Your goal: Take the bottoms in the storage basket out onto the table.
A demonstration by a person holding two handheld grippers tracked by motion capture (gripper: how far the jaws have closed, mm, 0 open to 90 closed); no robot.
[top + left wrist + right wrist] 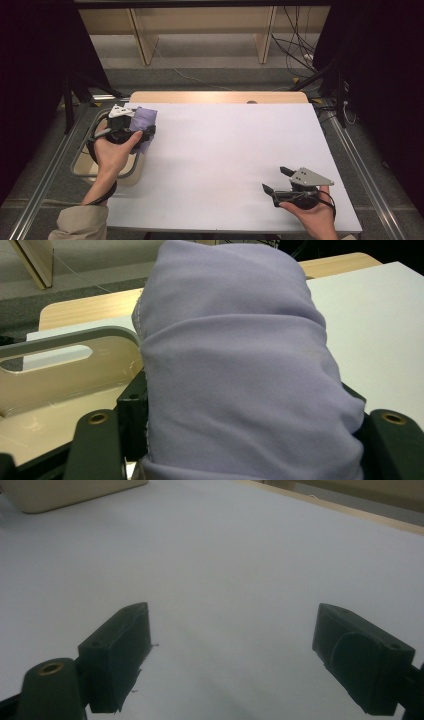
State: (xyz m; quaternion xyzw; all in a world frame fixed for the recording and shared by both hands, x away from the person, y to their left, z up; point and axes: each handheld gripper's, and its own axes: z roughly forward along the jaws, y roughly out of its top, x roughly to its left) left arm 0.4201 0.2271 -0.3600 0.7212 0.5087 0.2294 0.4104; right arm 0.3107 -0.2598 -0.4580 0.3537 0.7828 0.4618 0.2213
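A folded lavender cloth (144, 118) is clamped in my left gripper (146, 132), which is shut on it at the table's left edge, above the tray's near-right corner. In the left gripper view the cloth (240, 370) bulges up between the jaws and hides their tips; one black finger (132, 412) shows at its left side. My right gripper (275, 179) rests low over the white table sheet (225, 160) at the front right, open. In the right gripper view that gripper (232, 650) has bare white surface between its jaws.
A beige tray with a grey rim (80, 170) and a handle slot (55, 357) sits off the table's left edge; its corner (65, 492) shows far off. A wooden table edge (215, 96) runs along the back. Shelf legs and cables lie beyond.
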